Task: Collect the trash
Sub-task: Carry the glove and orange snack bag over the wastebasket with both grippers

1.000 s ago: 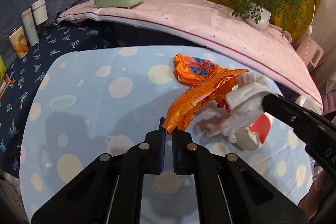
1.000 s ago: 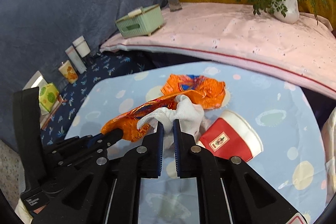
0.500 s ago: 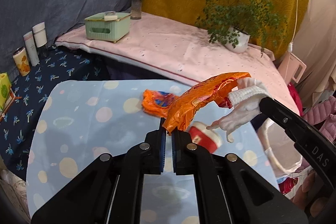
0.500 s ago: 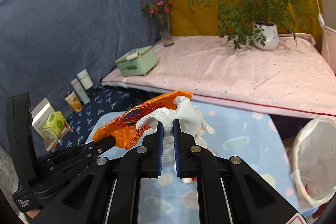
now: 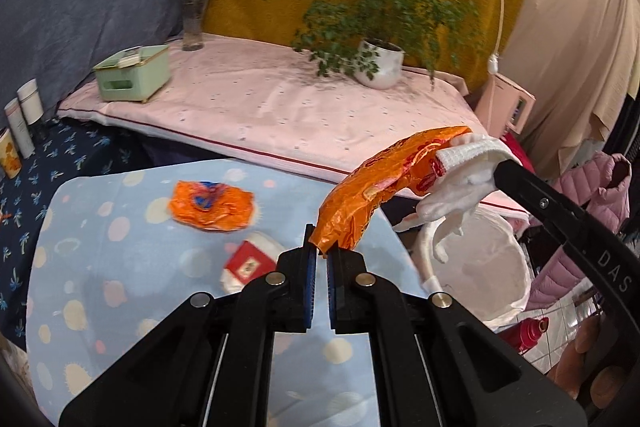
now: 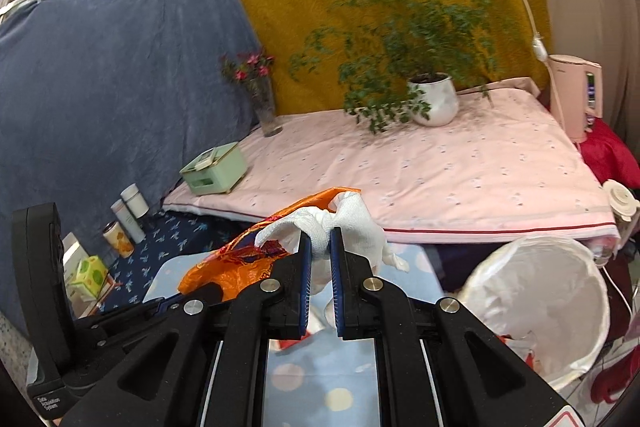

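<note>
Dotted blue table (image 5: 120,307) below; left gripper (image 5: 321,255) pinches orange wrapper (image 5: 376,187), right gripper (image 6: 320,247) clamps white glove (image 6: 360,227). White bin (image 6: 560,307) lies off table's right edge, nearer right gripper.

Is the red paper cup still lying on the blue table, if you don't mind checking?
Yes, in the left wrist view the red cup lies on its side on the table, beside the crumpled orange wrapper.

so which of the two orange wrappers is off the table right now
The long orange wrapper, pinched by the left gripper and hanging in the air. The crumpled one lies flat on the spotted tablecloth.
</note>
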The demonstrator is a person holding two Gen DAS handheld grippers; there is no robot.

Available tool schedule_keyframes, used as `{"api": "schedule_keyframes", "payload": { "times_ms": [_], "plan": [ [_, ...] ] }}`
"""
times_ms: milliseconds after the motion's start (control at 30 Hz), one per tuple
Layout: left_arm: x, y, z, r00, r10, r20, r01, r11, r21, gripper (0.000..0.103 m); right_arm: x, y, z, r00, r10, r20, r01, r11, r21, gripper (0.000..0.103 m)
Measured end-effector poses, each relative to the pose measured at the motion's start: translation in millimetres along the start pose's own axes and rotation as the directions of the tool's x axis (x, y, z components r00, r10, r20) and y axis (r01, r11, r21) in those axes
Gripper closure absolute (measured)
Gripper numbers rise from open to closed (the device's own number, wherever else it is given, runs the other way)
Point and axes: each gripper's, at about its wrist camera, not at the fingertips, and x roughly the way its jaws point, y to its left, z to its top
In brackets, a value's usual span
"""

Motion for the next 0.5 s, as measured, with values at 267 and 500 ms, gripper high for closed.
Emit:
{"api": "schedule_keyframes", "payload": {
  "times_ms": [267,500],
  "plan": [
    [20,-68,-2,0.998,-0.057,-0.036,0.059,0.996,0.063,0.099,-27,-65,1,0.997,-0.068,0.025,0.066,0.995,0.072,0.094],
    [41,-113,-10,0.992,-0.097,-0.079,0.105,0.99,0.099,0.098,-41,-118,-6,0.991,-0.134,0.021,0.13,0.982,0.136,0.094]
  ]
}}
